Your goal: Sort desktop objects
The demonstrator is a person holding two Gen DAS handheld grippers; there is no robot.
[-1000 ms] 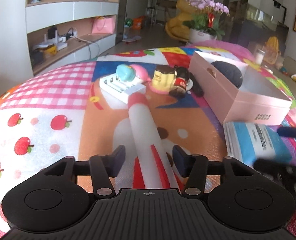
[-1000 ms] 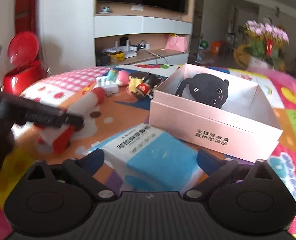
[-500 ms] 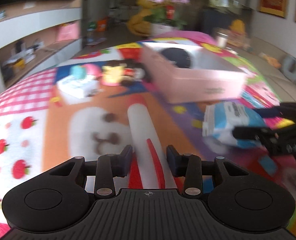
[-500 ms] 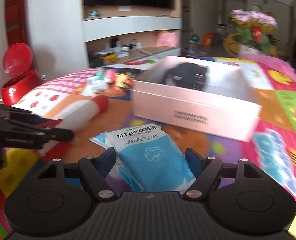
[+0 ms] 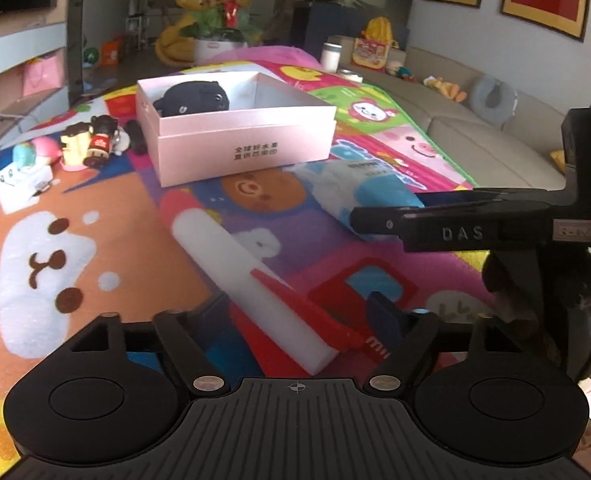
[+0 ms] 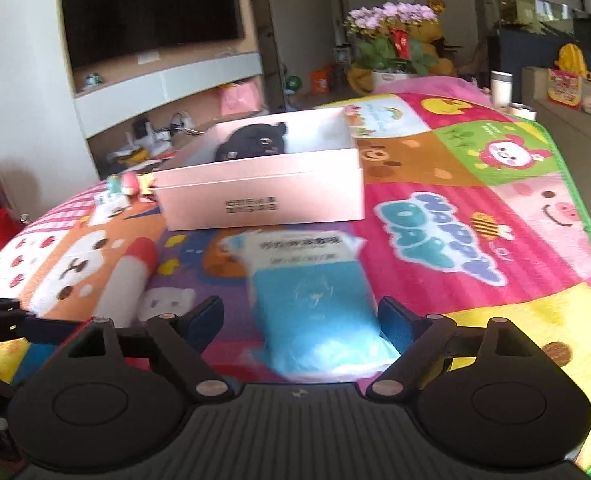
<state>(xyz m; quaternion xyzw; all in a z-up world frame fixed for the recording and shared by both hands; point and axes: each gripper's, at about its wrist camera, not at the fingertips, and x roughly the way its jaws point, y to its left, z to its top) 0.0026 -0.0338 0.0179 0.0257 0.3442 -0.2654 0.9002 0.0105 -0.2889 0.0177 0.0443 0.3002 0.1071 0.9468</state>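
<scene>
Pink box (image 5: 239,148) sits at twelve o'clock as the left gripper (image 5: 299,312), jaws spread wide, straddles the unclasped white-and-red tube (image 5: 255,280); the right gripper (image 6: 301,320) likewise brackets the blue pack (image 6: 315,308). Next, likely: closing and boxing.

Ahead of the black left hand-held gripper (image 5: 301,312), the surface (image 5: 95,208) wears a bright patchwork cover: orange with a white bear face, purple, pink, yellow and green cartoon squares. Between its fingers lies a white tube (image 5: 251,280) with red end and red stripe. Farther ahead is a pale pink box (image 5: 239,148) holding a black plush (image 5: 193,98). Between the right hand-held gripper's (image 6: 301,320) fingers, a blue-and-white packet (image 6: 315,300).
</scene>
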